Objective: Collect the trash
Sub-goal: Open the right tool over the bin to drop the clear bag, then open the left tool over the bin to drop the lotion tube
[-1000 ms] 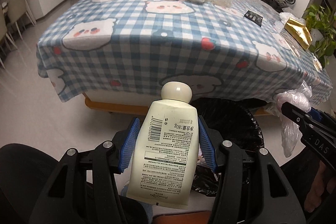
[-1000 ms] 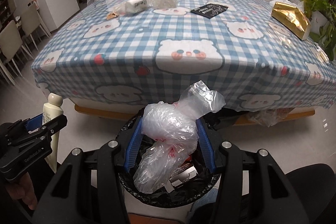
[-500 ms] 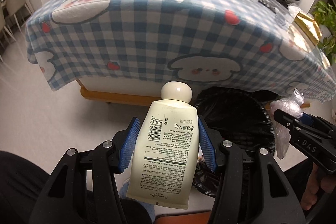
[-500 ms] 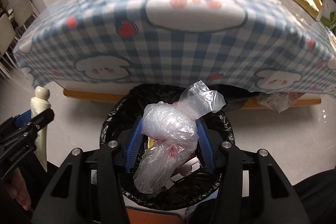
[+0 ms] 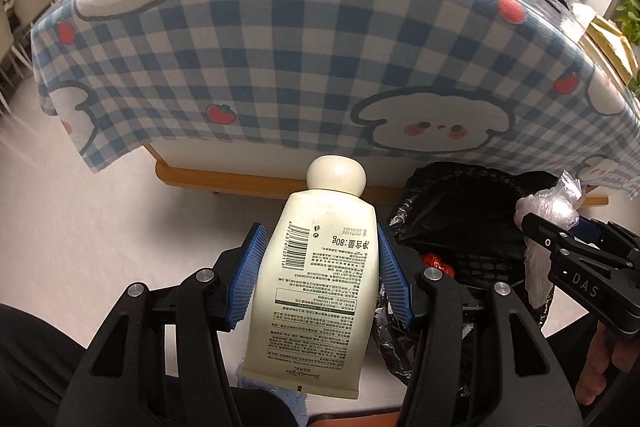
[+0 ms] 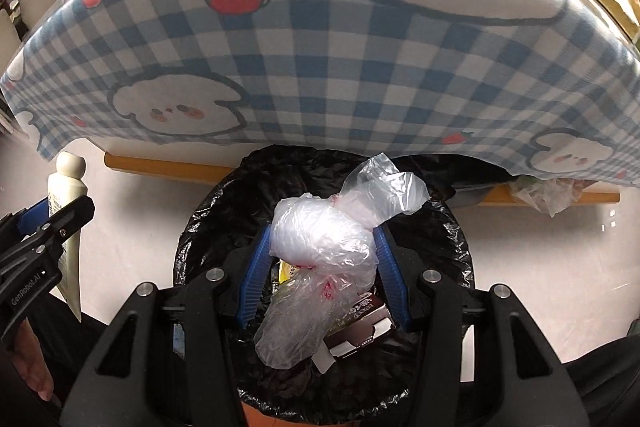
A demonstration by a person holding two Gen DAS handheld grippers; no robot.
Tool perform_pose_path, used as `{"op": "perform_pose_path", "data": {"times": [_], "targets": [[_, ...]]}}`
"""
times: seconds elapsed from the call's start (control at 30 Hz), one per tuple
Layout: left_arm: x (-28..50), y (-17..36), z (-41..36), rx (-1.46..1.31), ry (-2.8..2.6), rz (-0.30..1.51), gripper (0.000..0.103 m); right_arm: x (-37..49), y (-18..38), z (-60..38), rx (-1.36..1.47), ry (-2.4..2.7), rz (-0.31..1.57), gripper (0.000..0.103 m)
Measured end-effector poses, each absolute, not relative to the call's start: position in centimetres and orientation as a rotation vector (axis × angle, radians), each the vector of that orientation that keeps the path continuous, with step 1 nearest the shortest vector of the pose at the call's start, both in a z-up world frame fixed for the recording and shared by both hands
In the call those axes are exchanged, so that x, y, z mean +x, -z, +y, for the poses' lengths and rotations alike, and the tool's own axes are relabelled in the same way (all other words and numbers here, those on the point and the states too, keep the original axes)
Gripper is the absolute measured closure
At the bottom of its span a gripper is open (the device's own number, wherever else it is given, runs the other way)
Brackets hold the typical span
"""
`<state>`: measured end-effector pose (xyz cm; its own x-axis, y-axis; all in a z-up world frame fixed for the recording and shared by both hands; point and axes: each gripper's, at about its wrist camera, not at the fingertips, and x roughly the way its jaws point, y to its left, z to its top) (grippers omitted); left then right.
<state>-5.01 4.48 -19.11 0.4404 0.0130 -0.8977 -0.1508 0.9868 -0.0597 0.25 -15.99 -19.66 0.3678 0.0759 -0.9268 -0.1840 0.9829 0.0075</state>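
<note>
Over the last second both views have dropped from looking across the checked tablecloth to looking at its hanging edge, so both hands have come down from tabletop height toward the floor. The tablecloth now fills the space ahead of and above both tongs, and the items left on the tabletop have slid to the far top rim of the views. Below the right tongs the black-lined trash bin now sits squarely underneath, its mouth open and some packaging already lying inside. Those tongs remain clamped on the crumpled clear plastic bag, which hangs directly over the opening. The left tongs keep their grip on the cream lotion tube, cap pointing forward, but they are over bare floor, with the bin off to their right and slightly ahead. In my judgement the bag is placed for release, so letting go is the next sensible step; the tube needs a sideways shift to the right before it can be dropped in.
</note>
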Motion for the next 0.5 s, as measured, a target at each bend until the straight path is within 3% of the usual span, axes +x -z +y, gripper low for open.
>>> {"op": "perform_pose_path", "data": {"times": [0.2,0.33,0.5], "targets": [[-5.0,19.2,4.1,-0.133,-0.098,1.12,0.049,0.5,20.0,-15.5,-0.13,-0.182,1.177,0.049],[-4.8,19.2,3.8,-0.133,-0.102,1.124,0.049,0.4,19.7,-15.5,-0.136,-0.183,1.155,0.022],[-4.7,18.4,2.7,-0.142,-0.087,1.116,0.049,0.3,18.9,-16.2,-0.132,-0.171,1.126,0.009]]}}
